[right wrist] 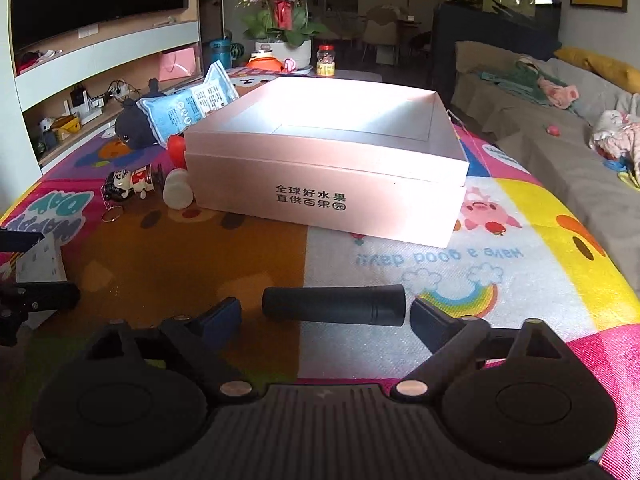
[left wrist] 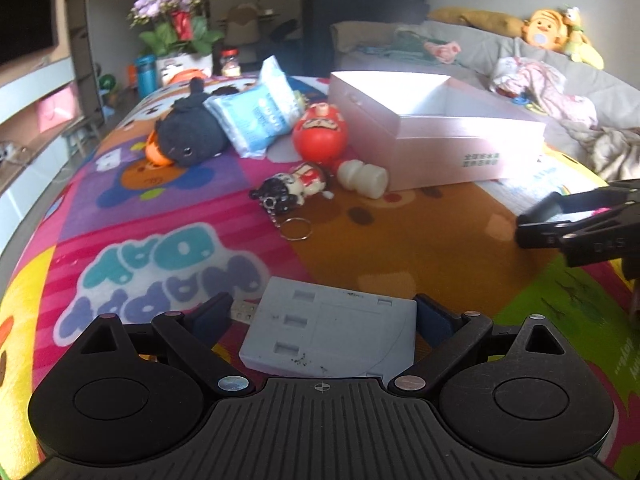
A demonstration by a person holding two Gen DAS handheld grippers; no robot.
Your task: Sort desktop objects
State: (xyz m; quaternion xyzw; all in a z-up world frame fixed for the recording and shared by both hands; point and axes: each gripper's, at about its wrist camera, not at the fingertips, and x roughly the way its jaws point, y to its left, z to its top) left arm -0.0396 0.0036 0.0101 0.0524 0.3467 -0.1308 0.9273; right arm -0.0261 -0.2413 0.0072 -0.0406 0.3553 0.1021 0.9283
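My left gripper [left wrist: 324,312] is open, its fingers on either side of a grey flat box-shaped device [left wrist: 332,330] lying on the colourful mat. My right gripper [right wrist: 326,314] is open around a black cylinder [right wrist: 334,305] that lies crosswise between its fingers. An open pink box [right wrist: 328,160] stands ahead, empty inside; it also shows in the left wrist view [left wrist: 436,136]. Left of it lie a dark plush toy [left wrist: 188,136], a blue packet [left wrist: 256,116], a red daruma doll [left wrist: 320,132], a keychain figure [left wrist: 296,188] and a cream bottle-like piece [left wrist: 362,178].
The right gripper [left wrist: 576,224] shows at the right edge of the left wrist view. A grey sofa [right wrist: 560,136] with clothes and plush toys runs along the right. A flower pot [right wrist: 282,20], a jar [right wrist: 326,60] and a TV shelf stand at the back and left.
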